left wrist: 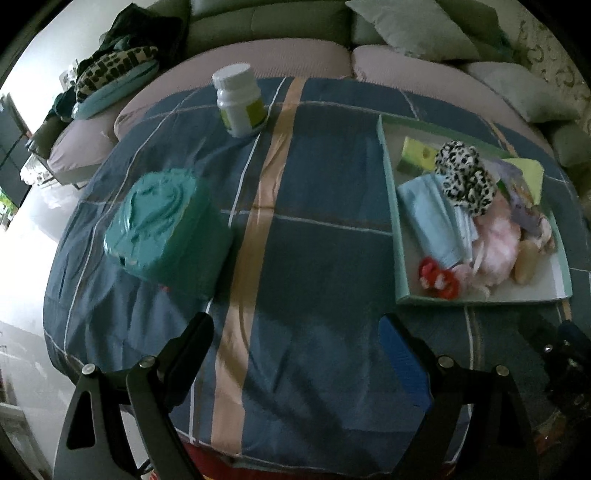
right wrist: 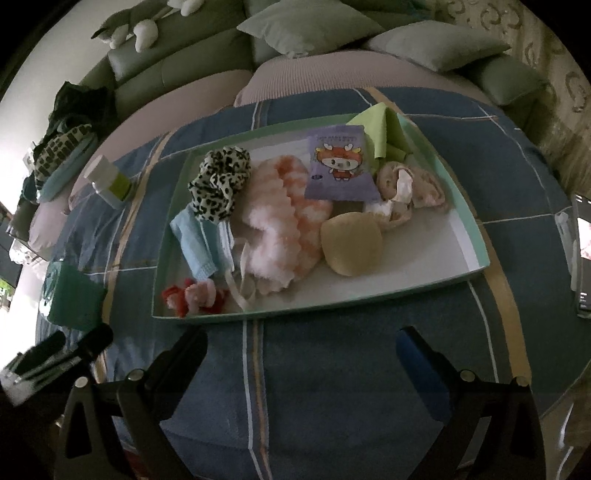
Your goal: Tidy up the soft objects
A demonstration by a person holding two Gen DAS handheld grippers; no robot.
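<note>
Both hand-held grippers hover with jaws apart and empty above a blue plaid cloth, soft things gathered in a shallow tray.

The left hand-held gripper (left wrist: 295,354) stands wide over the plaid cloth (left wrist: 317,258), near a teal lidded box (left wrist: 166,229); a white bottle (left wrist: 240,99) stands upright farther back. The right hand-held gripper (right wrist: 301,354) is spread just short of the tray (right wrist: 436,288), nothing between its fingers. Inside the tray lie a leopard-print scrunchie (right wrist: 218,184), a folded light-blue face mask (right wrist: 199,243), a pink fluffy piece (right wrist: 280,236), a red-and-pink scrunchie (right wrist: 192,295), a round beige pad (right wrist: 351,243), a purple cartoon packet (right wrist: 340,166) and a green cloth (right wrist: 376,129) at the far corner. Sofa cushions (right wrist: 310,26) sit behind.
</note>
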